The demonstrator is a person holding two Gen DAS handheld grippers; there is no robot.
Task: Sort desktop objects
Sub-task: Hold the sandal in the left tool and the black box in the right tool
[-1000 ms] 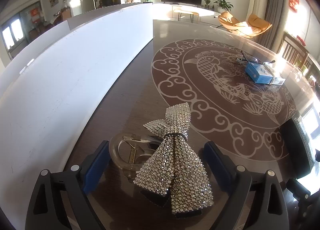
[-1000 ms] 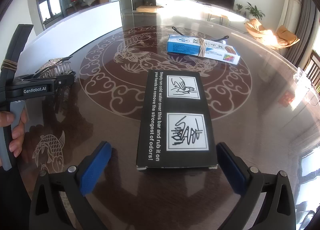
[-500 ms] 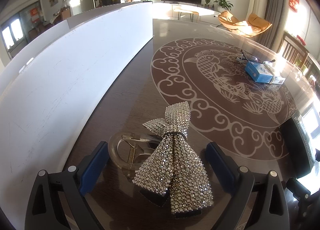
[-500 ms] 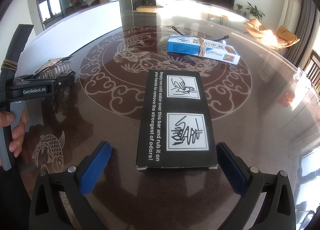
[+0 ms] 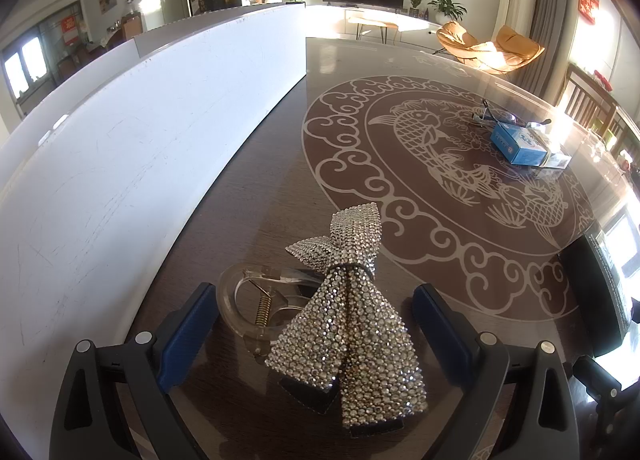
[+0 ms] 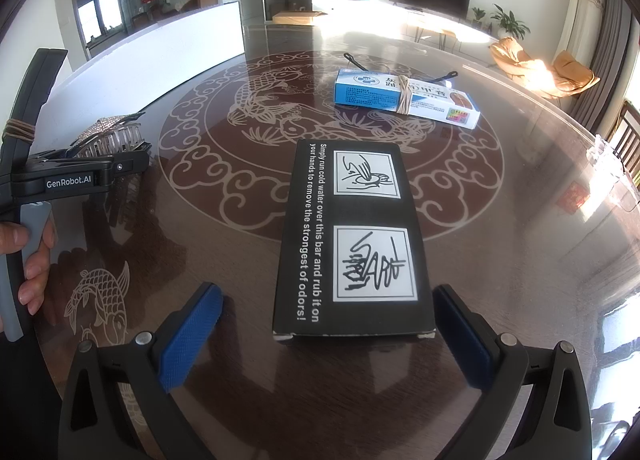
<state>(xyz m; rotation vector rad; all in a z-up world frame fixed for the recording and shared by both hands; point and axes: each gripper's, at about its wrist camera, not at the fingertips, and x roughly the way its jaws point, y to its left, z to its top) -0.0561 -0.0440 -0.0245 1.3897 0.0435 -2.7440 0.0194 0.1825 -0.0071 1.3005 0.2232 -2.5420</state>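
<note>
Sunlit living room beyond a glossy dark tabletop (image 6: 500, 220) inlaid with a pale fish-and-cloud medallion; a white board (image 5: 120, 148) stands along its left edge.

Left view: the left claw (image 5: 316, 324) is released, its blue pads wide apart, one on each side of a rhinestone bow clip (image 5: 348, 316). The clip lies flat on the tabletop, between the pads but touching neither. Its long axis runs roughly along the claw's forward direction, broad tails toward the camera, knot and upper loops farther out; the clear sprung handle (image 5: 256, 300) projects toward the left pad.

Right view: the right claw (image 6: 326, 332) is likewise released, straddling the near short end of a black box (image 6: 352, 236). The box lies flat, its long axis pointing away from the claw, with neither pad in contact. A blue carton (image 6: 404, 96) bound with a rubber band rests well beyond it, crosswise, with thin black items just behind. A hand (image 6: 28, 260) holding the left device shows at the frame's left edge.

Judgement: each claw is nearer its own object, and each grasp would close across the object's narrow dimension. Neither grasp has been made yet; the clip's offset handle may make it swivel under closure.
</note>
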